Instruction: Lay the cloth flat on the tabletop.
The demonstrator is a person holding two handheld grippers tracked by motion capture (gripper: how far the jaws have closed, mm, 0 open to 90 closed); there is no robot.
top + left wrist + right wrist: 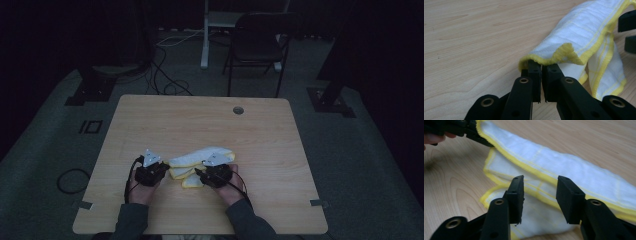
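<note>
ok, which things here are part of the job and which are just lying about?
In the job:
- white cloth with yellow edging
- left gripper, shut on the cloth's edge
- right gripper, open over the cloth
- table

Lying about:
- folding chair
- floor cables

The counter [150, 125] is of light wood with rounded corners, and near its far edge there is a small round hole [238, 110]. Behind the counter stands a dark folding chair [257, 42] on a grey floor [360, 165]. Black cables [167, 82] lie on the floor beyond the far-left corner — one more cable loop [71, 180] lies to the left.
</note>
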